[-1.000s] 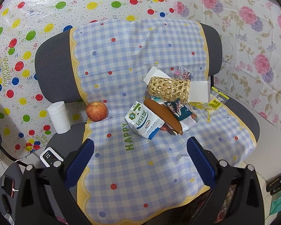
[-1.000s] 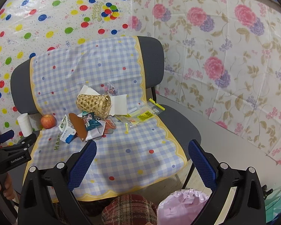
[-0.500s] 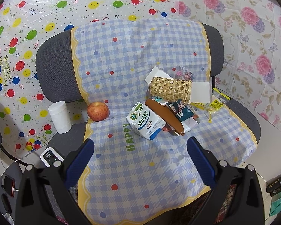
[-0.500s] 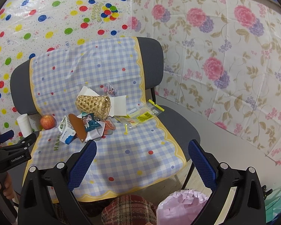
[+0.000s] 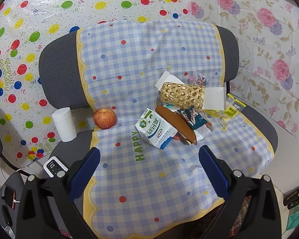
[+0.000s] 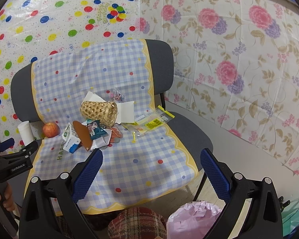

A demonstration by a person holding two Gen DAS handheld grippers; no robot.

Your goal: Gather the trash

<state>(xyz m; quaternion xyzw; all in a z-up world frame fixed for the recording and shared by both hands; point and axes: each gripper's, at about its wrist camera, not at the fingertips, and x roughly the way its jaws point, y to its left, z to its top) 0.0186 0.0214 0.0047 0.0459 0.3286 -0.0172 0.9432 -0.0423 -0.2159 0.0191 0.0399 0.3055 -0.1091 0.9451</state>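
Both jaws wide and empty, left gripper [image 5: 149, 163] facing the milk carton [image 5: 156, 130] at the front of the chair's litter heap, light, crushable card, best pinched across its flat sides, right gripper [image 6: 151, 164] hovering

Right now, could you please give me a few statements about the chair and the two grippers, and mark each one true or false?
1. Both the left gripper and the right gripper are open and hold nothing. True.
2. The apple lies inside the woven basket. False: it sits apart on the checked cloth, left of the pile.
3. The basket stands upright. False: it lies tipped on its side.
4. The milk carton lies on its side at the front of the pile. True.
5. The paper cup sits on the cloth. False: it stands upright on the bare grey seat, beside the cloth.
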